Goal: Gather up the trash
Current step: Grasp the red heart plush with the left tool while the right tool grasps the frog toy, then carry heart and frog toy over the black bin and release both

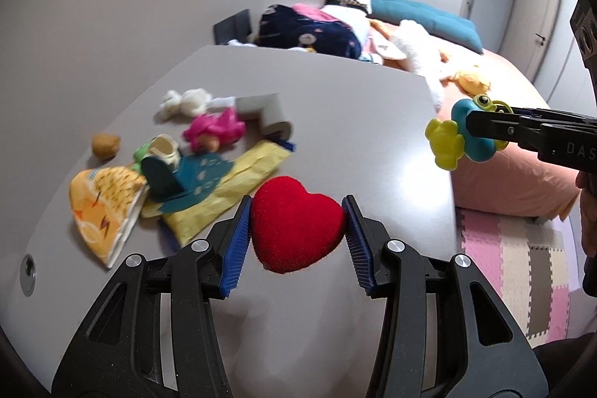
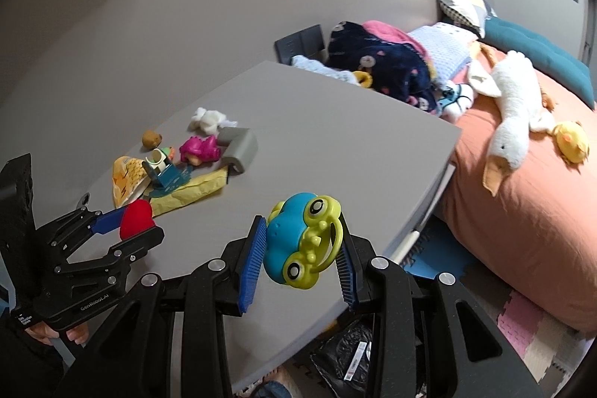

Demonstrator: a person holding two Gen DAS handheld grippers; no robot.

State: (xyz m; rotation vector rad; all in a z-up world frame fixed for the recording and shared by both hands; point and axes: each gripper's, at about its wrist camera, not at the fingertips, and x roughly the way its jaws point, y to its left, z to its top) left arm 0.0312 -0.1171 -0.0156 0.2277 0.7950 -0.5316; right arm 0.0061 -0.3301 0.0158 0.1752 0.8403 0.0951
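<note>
Left claw point(image 1: 296, 230) has the red heart point(image 1: 296, 230) squeezed between its blue pads, and the right claw point(image 2: 304, 250) is clamped on a blue-and-green frog toy point(image 2: 304, 241), both held up off the desk point(image 2: 335, 144), looks like so they can get carried off in one go. Rest of the junk sits in a pile at the desk's far left: yellow wrapper point(image 1: 224, 189), chip bag point(image 1: 104, 207), pink toy point(image 1: 214, 129), grey foam corner point(image 1: 265, 110), white fluff point(image 1: 183, 101). Nothing blocks the claws; bed point(image 2: 522, 211) sits just right of the desk.
</note>
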